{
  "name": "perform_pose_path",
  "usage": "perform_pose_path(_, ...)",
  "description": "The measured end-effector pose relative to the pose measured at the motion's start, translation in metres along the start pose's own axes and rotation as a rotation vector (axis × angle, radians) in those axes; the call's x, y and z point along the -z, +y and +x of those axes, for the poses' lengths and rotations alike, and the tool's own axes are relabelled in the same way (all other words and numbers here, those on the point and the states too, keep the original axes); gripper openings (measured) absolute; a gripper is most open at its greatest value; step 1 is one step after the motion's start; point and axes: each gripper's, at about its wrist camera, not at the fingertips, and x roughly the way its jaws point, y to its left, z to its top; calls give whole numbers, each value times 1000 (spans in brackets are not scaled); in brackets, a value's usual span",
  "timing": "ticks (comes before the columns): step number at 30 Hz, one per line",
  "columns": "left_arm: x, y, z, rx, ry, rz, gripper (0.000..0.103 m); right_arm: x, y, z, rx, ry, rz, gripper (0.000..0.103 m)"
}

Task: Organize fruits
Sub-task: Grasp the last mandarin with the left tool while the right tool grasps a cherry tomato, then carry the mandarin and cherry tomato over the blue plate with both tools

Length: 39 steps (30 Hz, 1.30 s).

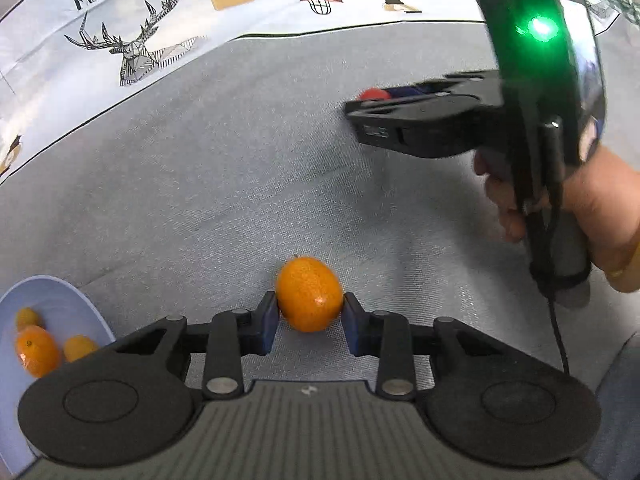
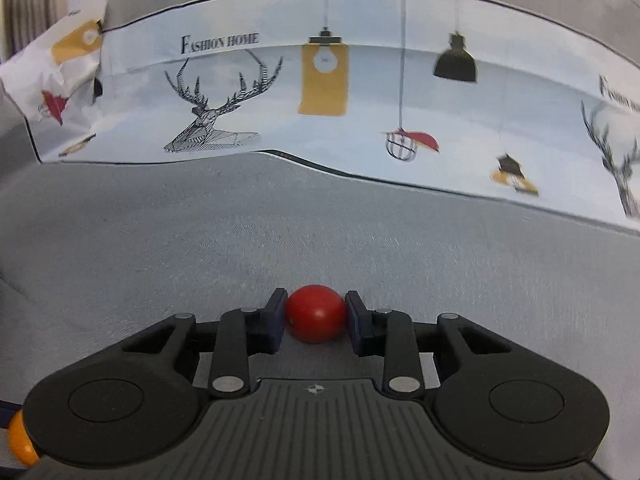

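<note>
My left gripper [image 1: 310, 312] is shut on an orange kumquat [image 1: 309, 294] and holds it over the grey cloth. A pale blue plate [image 1: 76, 300] at the lower left holds three orange kumquats [image 1: 36, 350]. My right gripper [image 2: 316, 316] is shut on a small red tomato [image 2: 316, 314]. In the left wrist view the right gripper [image 1: 384, 98] hangs at the upper right, and the red tomato [image 1: 372, 94] peeks out at its tip.
A grey cloth [image 2: 240, 240] covers the surface. A printed sheet with deer and lamp drawings [image 2: 320, 92] stands along the back. An orange fruit [image 2: 20, 442] shows at the lower left edge of the right wrist view.
</note>
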Motion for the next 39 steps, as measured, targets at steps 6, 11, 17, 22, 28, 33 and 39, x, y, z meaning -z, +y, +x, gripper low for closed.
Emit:
perform_pose_path(6, -1, 3, -26, -32, -83, 8, 38, 8, -23, -38, 112, 41, 92, 32)
perform_pose_path(11, 1, 5, -69, -39, -155, -22, 38, 19, -20, -95, 117, 8, 141, 33)
perform_pose_path(17, 28, 17, -142, -46, -218, -74, 38, 23, 15, -174, 68, -66, 172, 33)
perform_pose_path(22, 66, 37, -194, -72, -235, -138, 38, 29, 67, -238, -49, -101, 214, 33)
perform_pose_path(28, 121, 61, -242, -119, -278, -193, 38, 37, 134, -292, -186, -108, 192, 33)
perform_pose_path(33, 165, 82, -276, -140, -324, -256, 38, 43, 184, -326, -255, -95, 127, 33)
perform_pose_path(39, 205, 109, -301, -153, -342, -358, 38, 53, 236, -356, -273, -73, 0, 33)
